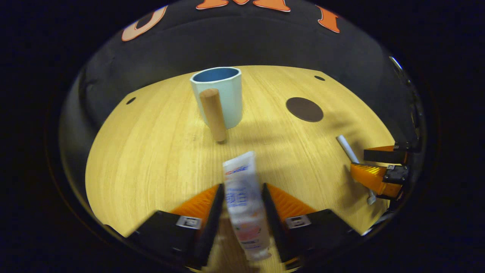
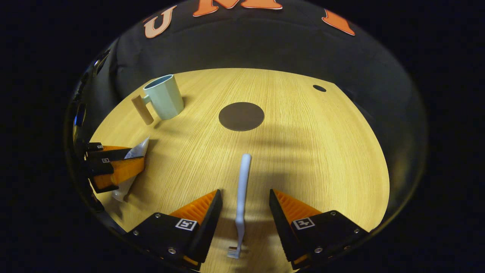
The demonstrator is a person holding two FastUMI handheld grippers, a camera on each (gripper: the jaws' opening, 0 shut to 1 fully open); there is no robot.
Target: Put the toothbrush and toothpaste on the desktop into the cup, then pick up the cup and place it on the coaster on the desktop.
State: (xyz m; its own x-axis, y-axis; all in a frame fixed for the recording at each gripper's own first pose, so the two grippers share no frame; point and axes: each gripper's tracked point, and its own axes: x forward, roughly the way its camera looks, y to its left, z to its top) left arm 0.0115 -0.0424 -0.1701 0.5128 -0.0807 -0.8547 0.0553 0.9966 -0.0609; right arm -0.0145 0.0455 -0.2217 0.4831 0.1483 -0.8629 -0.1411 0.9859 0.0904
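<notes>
A white toothpaste tube [image 1: 242,197] stands tilted between the fingers of my left gripper [image 1: 242,187], which is shut on its sides. The right gripper view shows that gripper [image 2: 137,156] at the left with the tube [image 2: 129,182] in it. A pale toothbrush [image 2: 241,185] lies flat on the table, bristles toward me. My right gripper [image 2: 245,193] is open astride it, apart from it on both sides, and in the left gripper view it [image 1: 359,160] is at the right around the brush [image 1: 346,146]. The light blue cup [image 1: 223,98] [image 2: 166,98] with a wooden handle stands upright farther back.
A dark round coaster [image 1: 304,109] [image 2: 241,116] lies on the wooden table [image 2: 303,151], to the right of the cup. Small dark holes [image 1: 319,78] [image 2: 319,88] mark the table's far corners. The black cloth wall rises behind the far edge.
</notes>
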